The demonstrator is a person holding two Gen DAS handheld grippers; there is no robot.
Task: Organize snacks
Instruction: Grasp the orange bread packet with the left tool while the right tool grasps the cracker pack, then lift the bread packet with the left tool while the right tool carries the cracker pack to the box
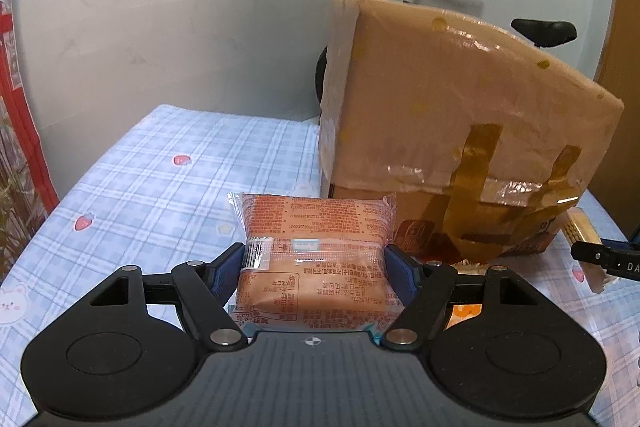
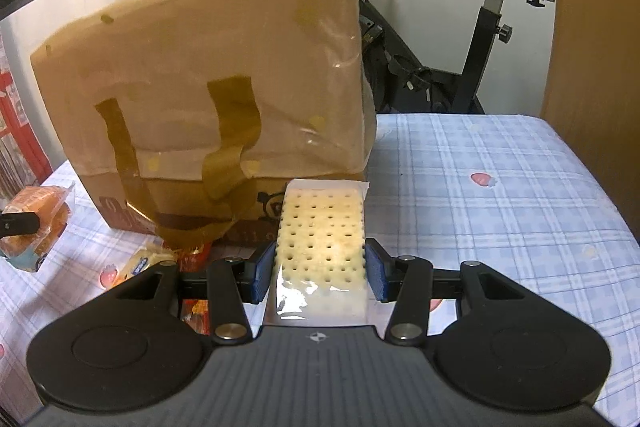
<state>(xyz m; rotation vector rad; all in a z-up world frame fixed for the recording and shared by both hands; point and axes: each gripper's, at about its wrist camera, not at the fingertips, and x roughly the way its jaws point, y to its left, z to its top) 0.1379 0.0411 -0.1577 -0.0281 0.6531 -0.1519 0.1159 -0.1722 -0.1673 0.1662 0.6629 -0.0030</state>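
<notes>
My left gripper (image 1: 314, 265) is shut on an orange bread packet (image 1: 316, 247) with printed text, held above the checked tablecloth (image 1: 160, 163). My right gripper (image 2: 320, 269) is shut on a clear-wrapped pale cracker pack (image 2: 322, 231) dotted with holes. A big taped cardboard box (image 1: 448, 115) stands just ahead of both grippers; its front is the taped cardboard box face (image 2: 208, 87) in the right wrist view. In the right wrist view the bread packet (image 2: 36, 223) shows at far left between the left gripper's fingers (image 2: 20, 223).
Loose snack packets (image 2: 148, 261) lie on the cloth at the box's foot, left of my right gripper. An exercise bike (image 2: 460, 59) stands behind the table. A wooden panel (image 2: 592, 27) rises at the right. Bare cloth (image 2: 500, 195) stretches right of the box.
</notes>
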